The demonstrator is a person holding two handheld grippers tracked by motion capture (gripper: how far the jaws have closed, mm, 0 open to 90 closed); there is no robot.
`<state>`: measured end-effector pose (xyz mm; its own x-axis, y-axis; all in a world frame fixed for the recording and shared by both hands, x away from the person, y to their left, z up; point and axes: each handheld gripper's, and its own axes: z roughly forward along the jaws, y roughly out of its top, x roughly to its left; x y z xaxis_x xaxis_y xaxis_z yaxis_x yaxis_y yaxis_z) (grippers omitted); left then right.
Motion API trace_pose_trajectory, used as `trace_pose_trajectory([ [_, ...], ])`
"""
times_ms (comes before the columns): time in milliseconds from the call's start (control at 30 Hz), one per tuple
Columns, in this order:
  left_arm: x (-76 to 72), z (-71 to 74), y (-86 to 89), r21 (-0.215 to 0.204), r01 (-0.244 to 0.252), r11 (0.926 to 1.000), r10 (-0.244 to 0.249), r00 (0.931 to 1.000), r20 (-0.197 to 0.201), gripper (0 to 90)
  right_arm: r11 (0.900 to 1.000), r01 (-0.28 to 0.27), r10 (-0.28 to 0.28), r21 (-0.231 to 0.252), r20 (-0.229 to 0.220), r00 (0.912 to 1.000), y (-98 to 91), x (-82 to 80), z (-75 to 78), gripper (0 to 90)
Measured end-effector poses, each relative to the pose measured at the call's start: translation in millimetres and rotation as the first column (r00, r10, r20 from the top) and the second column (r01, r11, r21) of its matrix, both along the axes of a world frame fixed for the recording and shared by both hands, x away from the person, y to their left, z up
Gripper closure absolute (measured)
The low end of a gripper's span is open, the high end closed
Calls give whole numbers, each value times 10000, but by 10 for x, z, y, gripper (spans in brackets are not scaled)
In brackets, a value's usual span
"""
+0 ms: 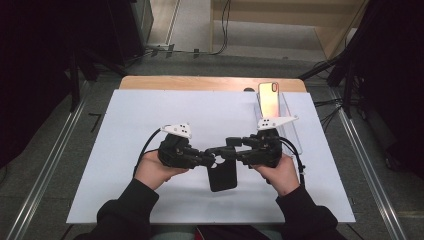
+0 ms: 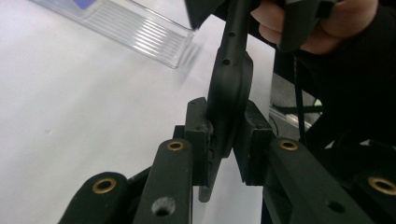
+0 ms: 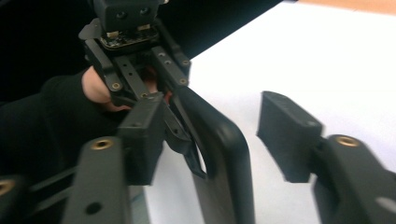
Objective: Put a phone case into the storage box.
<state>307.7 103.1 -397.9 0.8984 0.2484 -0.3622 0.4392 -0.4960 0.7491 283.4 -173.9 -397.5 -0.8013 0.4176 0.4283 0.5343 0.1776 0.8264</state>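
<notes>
While the high view shows the black phone case (image 1: 222,175) at lower centre between both grippers, the left gripper (image 2: 226,140) clamps its edge in its own view; the right gripper (image 3: 219,135) stands released, the case between its jaws.

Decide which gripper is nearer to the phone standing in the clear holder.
Right. The right gripper sits just in front of the phone in the clear holder; the left gripper is farther, across the black case.
</notes>
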Motion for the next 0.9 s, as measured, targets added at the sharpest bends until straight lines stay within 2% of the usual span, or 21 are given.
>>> trace_pose_trajectory([
  [67,16,21,28,5,-335,9994,336,9994,-105,775,9993,362,-357,-123,359,9987,-17,-14,5,257],
  [100,22,31,35,58,-531,9986,533,9983,-250,774,9988,456,-447,-200,453,9980,-20,-18,3,246],
  [167,21,59,37,329,-1031,9941,1040,9942,-277,773,9971,650,-625,-387,630,9961,-21,-22,-12,193],
  [233,18,77,36,463,-1383,9893,1395,9899,-246,773,9955,821,-781,-482,798,9937,-13,-30,-41,152],
  [267,19,82,36,446,-1523,9873,1540,9873,-377,773,9938,927,-870,-609,899,9921,-6,-38,-53,135],
  [333,20,92,36,478,-1843,9817,1864,9815,-437,773,9928,893,-839,-804,678,9942,7,-40,-72,110],
  [433,19,109,44,566,-2137,9753,2165,9749,-511,773,9924,1057,-1002,-631,844,9914,16,-47,-114,0],
  [500,11,123,42,562,-2295,9717,2324,9712,-524,773,9886,1347,-1278,-679,970,9870,28,-56,-131,0],
  [600,-26,160,28,553,-2602,9640,2622,9645,-318,773,9866,1365,-1303,-891,717,9889,64,-69,-159,0],
  [633,-41,174,21,557,-2735,9602,2751,9612,-222,773,9844,1445,-1377,-1004,709,9879,75,-77,-163,0],
  [700,-53,186,8,633,-2899,9550,2913,9565,-146,773,9868,1274,-1201,-999,751,9899,100,-95,-184,30],
  [733,-57,188,3,657,-2983,9522,2999,9538,-162,773,9868,1327,-1249,-923,864,9884,105,-113,-196,68],
  [867,-60,188,-10,719,-3318,9406,3350,9414,-385,772,9772,1786,-1681,-1146,959,9811,154,-148,-239,69],
  [900,-61,190,-11,761,-3339,9395,3375,9405,-390,772,9748,1878,-1757,-1201,1045,9789,168,-156,-248,68],
])
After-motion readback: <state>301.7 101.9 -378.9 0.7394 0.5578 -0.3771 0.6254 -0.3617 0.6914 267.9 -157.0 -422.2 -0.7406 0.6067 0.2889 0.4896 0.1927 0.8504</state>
